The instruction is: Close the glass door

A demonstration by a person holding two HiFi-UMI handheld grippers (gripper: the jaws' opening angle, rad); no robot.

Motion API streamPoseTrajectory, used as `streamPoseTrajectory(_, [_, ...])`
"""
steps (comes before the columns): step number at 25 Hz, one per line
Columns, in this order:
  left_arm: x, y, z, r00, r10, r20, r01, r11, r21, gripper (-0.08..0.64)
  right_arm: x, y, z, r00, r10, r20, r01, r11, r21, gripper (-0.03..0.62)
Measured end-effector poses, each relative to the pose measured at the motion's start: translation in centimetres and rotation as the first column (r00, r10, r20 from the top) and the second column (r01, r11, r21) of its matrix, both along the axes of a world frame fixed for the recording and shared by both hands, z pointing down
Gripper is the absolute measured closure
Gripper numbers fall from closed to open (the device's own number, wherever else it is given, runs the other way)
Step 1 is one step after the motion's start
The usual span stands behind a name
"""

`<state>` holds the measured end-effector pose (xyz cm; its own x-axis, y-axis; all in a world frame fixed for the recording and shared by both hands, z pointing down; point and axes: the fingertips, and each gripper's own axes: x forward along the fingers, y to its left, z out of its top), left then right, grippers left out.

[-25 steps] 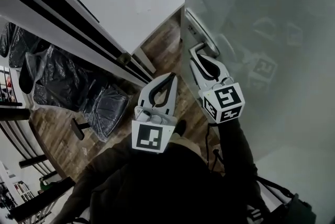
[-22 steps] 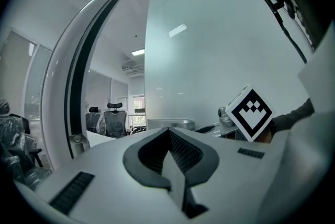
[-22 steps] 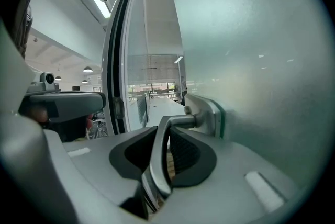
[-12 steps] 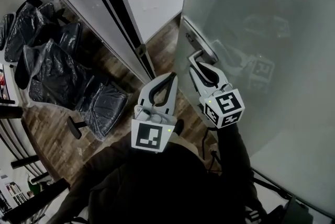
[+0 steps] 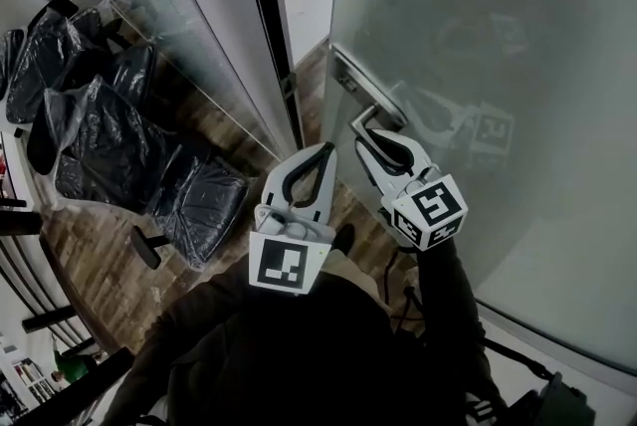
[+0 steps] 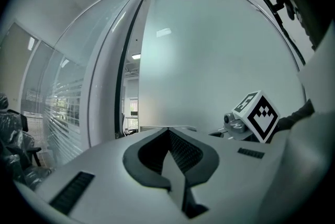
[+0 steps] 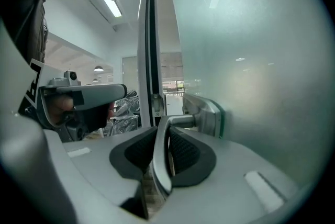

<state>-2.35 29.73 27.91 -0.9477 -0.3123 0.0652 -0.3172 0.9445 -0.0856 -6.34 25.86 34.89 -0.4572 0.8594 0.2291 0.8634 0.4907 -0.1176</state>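
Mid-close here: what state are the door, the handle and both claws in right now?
glass door: ajar, narrow gap to the door frame
door handle: clamped between the jaws of the right claw
right claw: shut on the door handle
left claw: shut, empty, clear of the door
chairs: wrapped in plastic

Gap: narrow strip between glass door [image 5: 498, 66] edge and dark frame [image 5: 269, 6].
Left: wrapped chairs [image 5: 129, 135] crowd floor [image 5: 109, 245] beside glass partition [image 5: 189, 16].

hand-held gripper [image 7: 163, 136] clamped on door handle [image 7: 159, 161], glass door [image 7: 251, 60]
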Motion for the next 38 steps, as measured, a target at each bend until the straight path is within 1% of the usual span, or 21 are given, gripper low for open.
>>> streamPoseTrajectory(5, [1.7, 1.8, 0.3, 0.999, 0.002, -0.036, -0.001, 1.0, 0.018, 0.563, 2.3, 1.5, -0.6, 1.0, -0.027, -0.006, 0.027, 1.0, 0.005, 0.526])
streamPoseTrajectory(10, [2.5, 1.3, 0.3, 1.0, 0.008, -0.021, -0.008, 1.0, 0.016, 0.563, 4.1, 2.2, -0.4, 0.998, -0.055, -0.003, 0.055, 0.998, 0.0, 0.526])
streamPoseTrajectory(13, [3.7, 1.5, 0.8, 1.0, -0.012, -0.013, 0.012, 1.0, 0.029, 0.563, 5.5, 2.8, 0.1, 0.997, -0.071, 0.009, 0.071, 0.998, 0.002, 0.526])
streamPoseTrajectory(20, [5.2, 2.2, -0.5, 0.998, -0.061, 0.005, 0.061, 0.998, 0.007, 0.563, 7.3, 3.3, -0.1, 0.995, -0.095, 0.007, 0.096, 0.995, -0.003, 0.526])
streamPoseTrajectory(23, [6.2, 2.2, -1.0, 0.998, -0.069, 0.011, 0.069, 0.998, 0.003, 0.563, 8.3, 3.5, -0.4, 0.995, -0.102, 0.008, 0.102, 0.995, -0.004, 0.526])
streamPoseTrajectory(32, [6.7, 1.7, -1.5, 0.997, -0.081, 0.016, 0.081, 0.997, 0.005, 0.563, 8.8, 3.6, -0.7, 0.994, -0.113, 0.003, 0.113, 0.994, 0.001, 0.528])
streamPoseTrajectory(38, [6.7, 1.4, -1.9, 0.995, -0.093, 0.041, 0.093, 0.996, 0.009, 0.563, 8.8, 3.7, -0.2, 0.993, -0.118, 0.003, 0.118, 0.993, -0.001, 0.526])
